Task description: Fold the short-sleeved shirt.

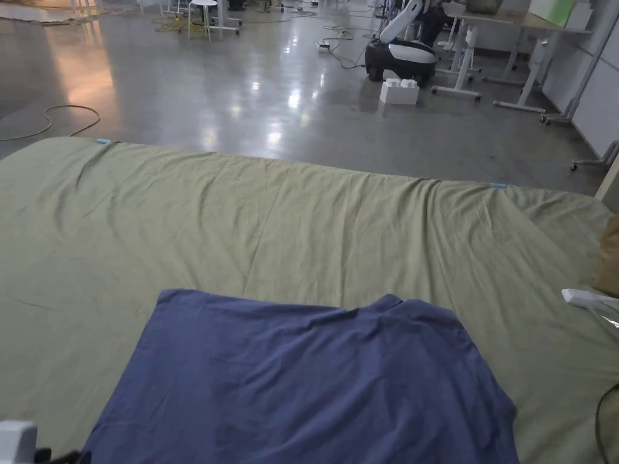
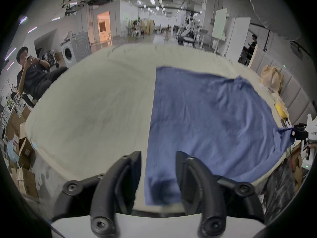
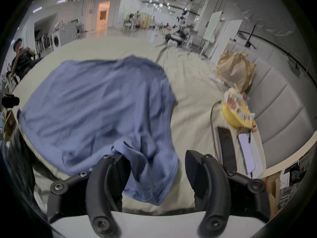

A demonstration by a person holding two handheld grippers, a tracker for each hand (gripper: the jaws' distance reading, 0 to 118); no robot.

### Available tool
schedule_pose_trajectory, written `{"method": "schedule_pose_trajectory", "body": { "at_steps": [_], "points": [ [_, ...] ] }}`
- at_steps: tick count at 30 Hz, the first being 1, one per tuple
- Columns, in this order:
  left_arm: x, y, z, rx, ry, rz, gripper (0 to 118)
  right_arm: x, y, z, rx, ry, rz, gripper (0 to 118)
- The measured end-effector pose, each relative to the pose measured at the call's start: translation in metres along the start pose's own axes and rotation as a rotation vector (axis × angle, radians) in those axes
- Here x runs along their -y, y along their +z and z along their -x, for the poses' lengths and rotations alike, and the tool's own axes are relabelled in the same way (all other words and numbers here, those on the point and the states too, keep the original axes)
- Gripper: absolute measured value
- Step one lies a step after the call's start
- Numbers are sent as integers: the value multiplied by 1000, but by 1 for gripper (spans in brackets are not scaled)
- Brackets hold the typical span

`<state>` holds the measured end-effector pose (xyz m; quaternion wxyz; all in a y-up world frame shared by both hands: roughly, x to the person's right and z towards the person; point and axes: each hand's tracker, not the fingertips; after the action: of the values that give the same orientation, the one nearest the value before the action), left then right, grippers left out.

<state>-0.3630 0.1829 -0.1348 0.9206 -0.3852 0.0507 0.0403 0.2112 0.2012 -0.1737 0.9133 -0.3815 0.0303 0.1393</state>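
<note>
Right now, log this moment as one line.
blue shirt spread on green sheet | left gripper open at hem | right gripper open, cloth between jaws

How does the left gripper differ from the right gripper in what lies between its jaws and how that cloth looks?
Left gripper: the blue shirt lies flat between its jaws, with a straight edge. Right gripper: the shirt between its jaws is bunched and wrinkled, draped near one jaw. Shared: both stand open at the near edge of the green sheet, jaws apart around shirt cloth.

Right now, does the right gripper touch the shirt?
Touching. In the right gripper view the shirt drapes over one jaw of the open right gripper; the other jaw stands clear of it.
</note>
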Motion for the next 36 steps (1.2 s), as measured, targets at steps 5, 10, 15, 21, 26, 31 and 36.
{"method": "schedule_pose_trajectory", "body": {
  "at_steps": [5, 10, 15, 21, 26, 31, 36],
  "points": [
    [-47, 27, -27, 10, -28, -190, 52, -48, 18, 0, 2, -61, -234, 79],
    [-81, 47, -60, 24, -53, -361, 51, -80, 33, 10, 14, -87, -390, 79],
    [-97, 60, -92, 25, -87, -485, 21, -92, 46, 21, -2, -125, -549, 41],
    [-90, 62, -113, -20, -77, -632, 3, -98, 47, 46, 76, -166, -761, 3],
    [-90, 54, -116, -24, -63, -634, 1, -103, 42, 61, 69, -198, -770, 2],
    [-93, 48, -107, -36, -64, -614, 1, -105, 39, 62, 64, -190, -760, 2],
    [-90, 35, -85, 3, -81, -427, 1, -102, 32, 59, 48, -176, -716, 2]
  ]
}}
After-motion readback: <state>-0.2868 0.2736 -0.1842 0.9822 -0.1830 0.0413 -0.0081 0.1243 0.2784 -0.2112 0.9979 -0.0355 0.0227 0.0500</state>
